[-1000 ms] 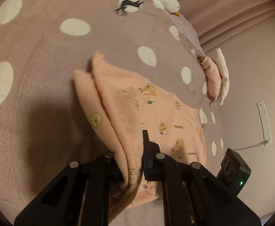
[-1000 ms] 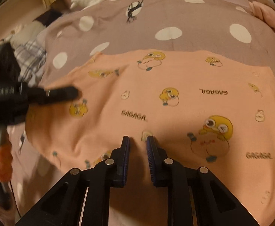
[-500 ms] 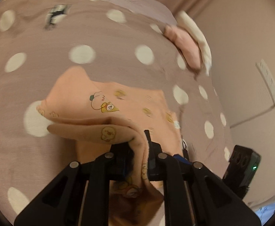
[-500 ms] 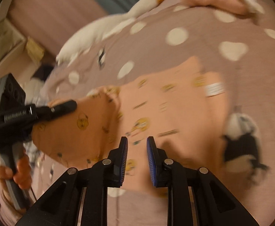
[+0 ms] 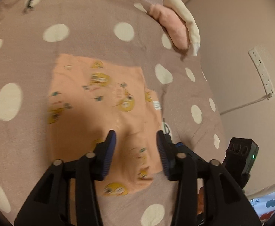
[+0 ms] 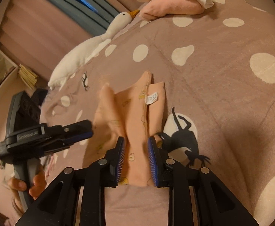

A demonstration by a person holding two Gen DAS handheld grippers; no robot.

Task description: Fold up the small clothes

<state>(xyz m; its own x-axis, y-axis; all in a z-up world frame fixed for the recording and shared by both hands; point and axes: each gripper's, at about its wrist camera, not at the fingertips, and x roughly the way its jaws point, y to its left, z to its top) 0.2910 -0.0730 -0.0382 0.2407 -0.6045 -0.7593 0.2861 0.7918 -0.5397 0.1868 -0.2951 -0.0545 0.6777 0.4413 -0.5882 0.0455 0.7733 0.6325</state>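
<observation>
A small peach garment (image 5: 99,103) with yellow cartoon prints lies folded on the dotted mauve bedspread (image 5: 99,28). A white label shows at its edge (image 6: 152,98). My left gripper (image 5: 136,146) is open just above the garment's near part, holding nothing. My right gripper (image 6: 136,156) is open over the garment's near end (image 6: 135,124), with a raised fold of cloth between the jaws, not pinched. The left gripper also shows in the right wrist view (image 6: 84,130), beside the garment's left edge.
A folded pink and cream pile (image 5: 177,24) lies at the far edge of the bed; it also shows in the right wrist view (image 6: 175,1). A white goose plush (image 6: 92,47) lies at the back. A wall and a power strip (image 5: 261,69) are to the right.
Both grippers were shut on the garment and carried its edge across. Now the garment lies folded flat and both grippers have opened and let it go.
</observation>
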